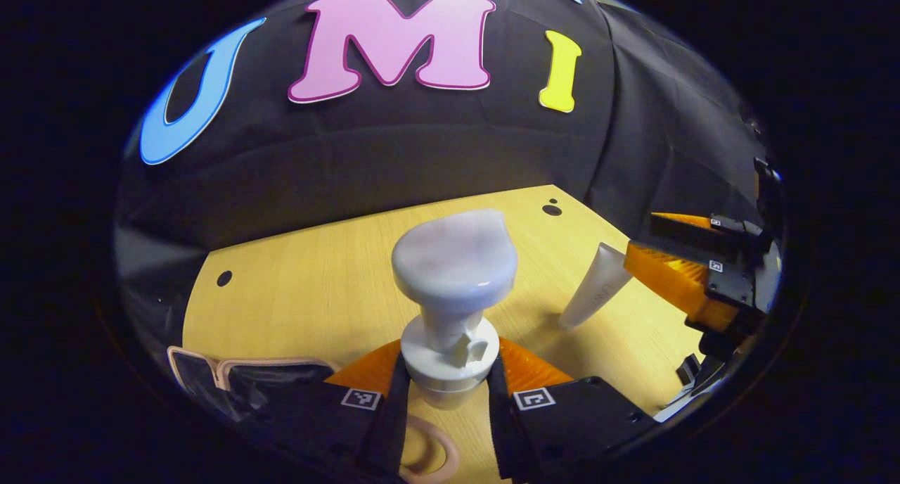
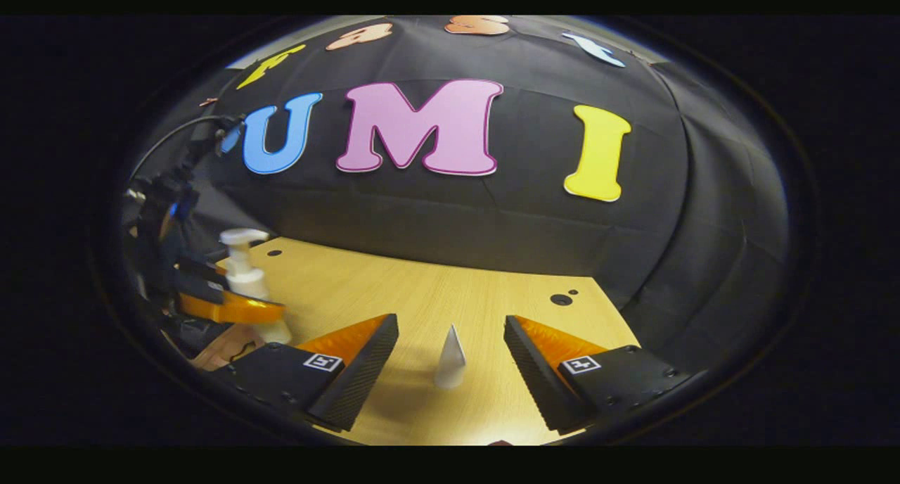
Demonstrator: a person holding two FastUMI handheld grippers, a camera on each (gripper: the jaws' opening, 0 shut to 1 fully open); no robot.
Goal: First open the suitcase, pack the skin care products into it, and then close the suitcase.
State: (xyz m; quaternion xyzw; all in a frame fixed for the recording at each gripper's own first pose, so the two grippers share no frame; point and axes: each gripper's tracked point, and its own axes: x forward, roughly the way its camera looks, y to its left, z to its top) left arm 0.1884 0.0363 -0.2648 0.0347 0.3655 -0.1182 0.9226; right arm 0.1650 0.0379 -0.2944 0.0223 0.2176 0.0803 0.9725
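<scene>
Tube (image 2: 450, 357) looks light and squashy, so I'd pinch its firm cap between my spread right fingers (image 2: 450, 361); left fingers (image 1: 450, 382) pinch the pump bottle (image 1: 453, 297) neck.

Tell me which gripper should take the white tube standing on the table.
Right. The right gripper is open with the tube standing upright between its fingers, apart from both. The left gripper is busy, shut on the pump bottle.
</scene>
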